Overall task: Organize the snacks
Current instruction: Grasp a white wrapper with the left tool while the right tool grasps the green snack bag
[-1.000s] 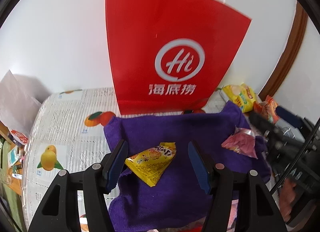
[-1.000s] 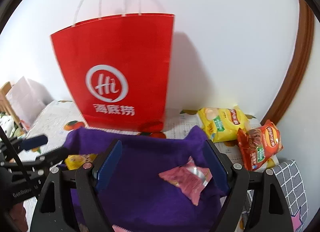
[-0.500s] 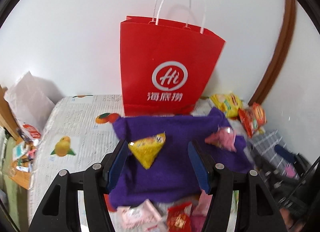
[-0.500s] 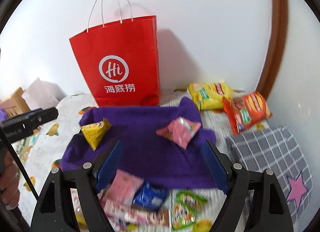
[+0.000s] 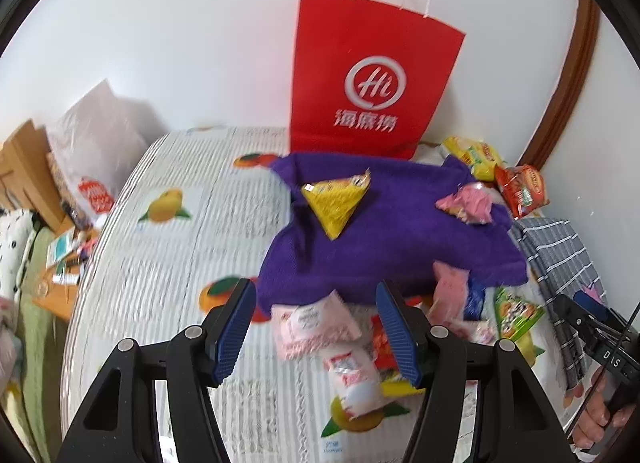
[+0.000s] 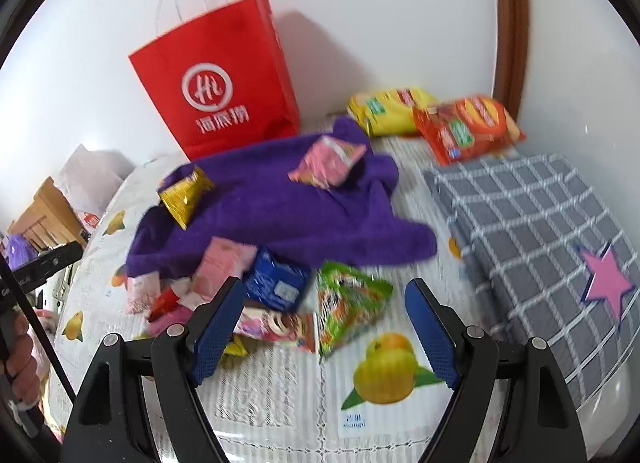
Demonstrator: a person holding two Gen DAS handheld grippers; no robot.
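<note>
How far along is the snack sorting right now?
Done: a yellow packet and a pink packet lie on the purple towel. In hand: nothing; both the left gripper and right gripper are open and empty. Left: the snack pile in front.

light: bright, even | shadows: soft, on wall | blur: motion smear on tabletop | edges: fisheye bending, black corners

- The left claw (image 5: 316, 327) is pointing steeply downward, its blue-padded jaws standing apart and gripping nothing.
- The right claw (image 6: 324, 327) is angling downward too, its jaws spread wider and equally empty.
- A hand (image 5: 600, 419) is gripping the right claw's handle.
</note>
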